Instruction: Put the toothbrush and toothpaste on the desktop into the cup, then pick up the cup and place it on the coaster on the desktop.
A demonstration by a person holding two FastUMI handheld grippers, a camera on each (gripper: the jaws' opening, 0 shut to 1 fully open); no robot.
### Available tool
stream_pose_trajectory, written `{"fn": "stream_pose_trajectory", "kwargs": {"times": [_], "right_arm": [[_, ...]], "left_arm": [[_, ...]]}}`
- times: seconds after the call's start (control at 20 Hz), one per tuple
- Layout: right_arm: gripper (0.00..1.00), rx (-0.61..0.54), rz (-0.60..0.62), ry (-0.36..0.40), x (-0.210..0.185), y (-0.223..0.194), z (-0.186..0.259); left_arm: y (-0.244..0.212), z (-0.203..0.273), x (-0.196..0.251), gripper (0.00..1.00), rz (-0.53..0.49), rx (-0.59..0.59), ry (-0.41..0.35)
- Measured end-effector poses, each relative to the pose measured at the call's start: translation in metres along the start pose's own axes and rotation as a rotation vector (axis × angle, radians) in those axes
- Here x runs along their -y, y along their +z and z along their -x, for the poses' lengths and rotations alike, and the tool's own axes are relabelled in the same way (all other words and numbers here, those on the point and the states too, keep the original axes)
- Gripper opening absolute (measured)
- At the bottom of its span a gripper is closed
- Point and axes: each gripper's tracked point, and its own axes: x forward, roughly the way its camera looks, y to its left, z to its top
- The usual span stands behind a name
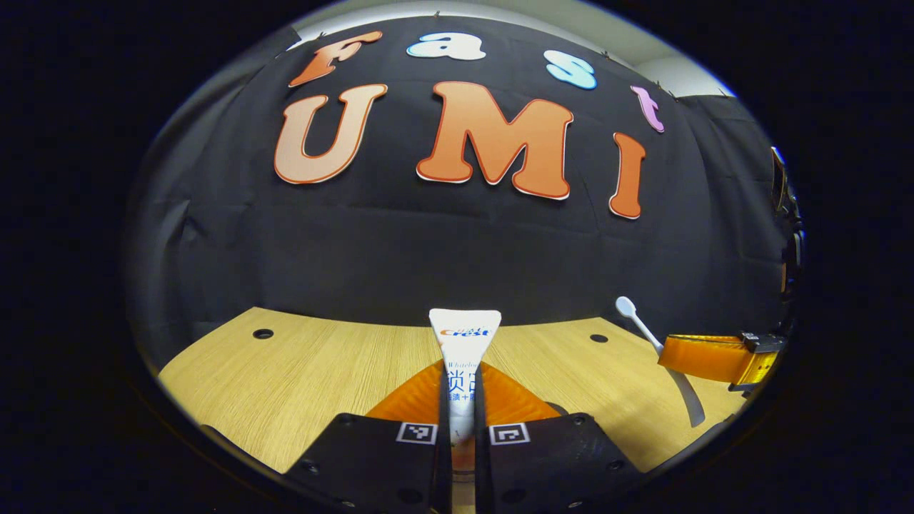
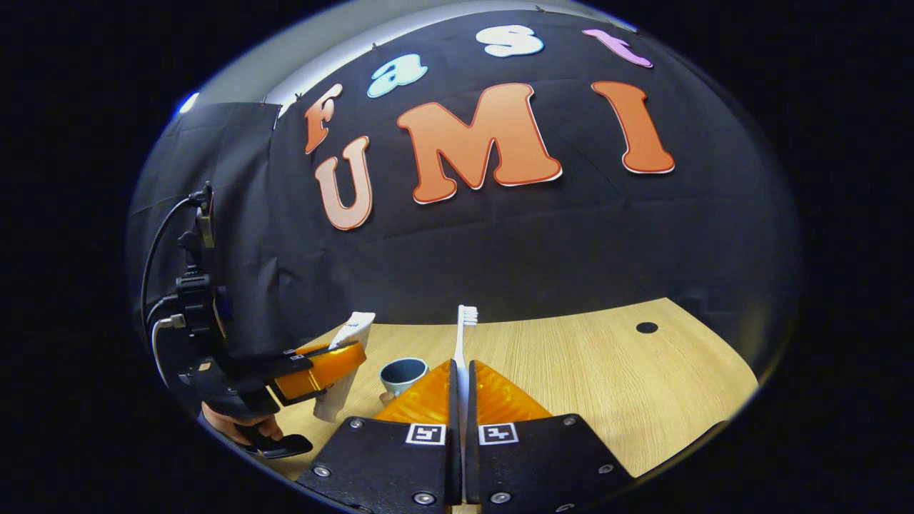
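Observation:
In the left gripper view my left gripper (image 1: 462, 400) is shut on a white toothpaste tube (image 1: 464, 343), which stands upright between the fingers above the wooden desktop (image 1: 321, 371). At the right of that view the right gripper (image 1: 714, 357) carries the white toothbrush (image 1: 643, 328), tilted, head up. In the right gripper view my right gripper (image 2: 462, 392) is shut on the toothbrush (image 2: 464, 335), bristles at the top. A grey-blue cup (image 2: 402, 374) stands on the desktop just left of my fingers. Farther left the left gripper (image 2: 314, 371) holds the toothpaste tube (image 2: 350, 343), with a hand (image 2: 239, 426) below it.
Round holes dot the desktop (image 2: 607, 385): one at the far left (image 1: 263, 333), one at the right back (image 1: 598, 338), one far right in the right gripper view (image 2: 646, 328). The black cloth wall stands behind the desk.

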Motion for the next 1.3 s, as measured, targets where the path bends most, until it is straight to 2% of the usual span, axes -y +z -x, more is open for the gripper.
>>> {"fn": "stream_pose_trajectory", "kwargs": {"times": [0.35, 0.6, 0.95, 1.3], "right_arm": [[0.02, 0.03, 0.024, 0.014, -0.009, 0.018, -0.028], [0.02, 0.038, 0.04, 0.004, -0.009, 0.025, -0.048], [0.02, 0.034, 0.062, 0.014, -0.013, 0.027, -0.074], [0.02, 0.031, 0.074, 0.049, -0.024, 0.022, -0.092]], "left_arm": [[0.033, -0.04, -0.008, 0.12, -0.011, 0.112, -0.032], [0.036, -0.069, -0.012, 0.12, -0.021, 0.151, -0.068], [0.017, -0.113, -0.022, 0.12, -0.02, 0.126, -0.082], [-0.012, -0.126, -0.032, 0.12, -0.001, 0.073, -0.063]]}}
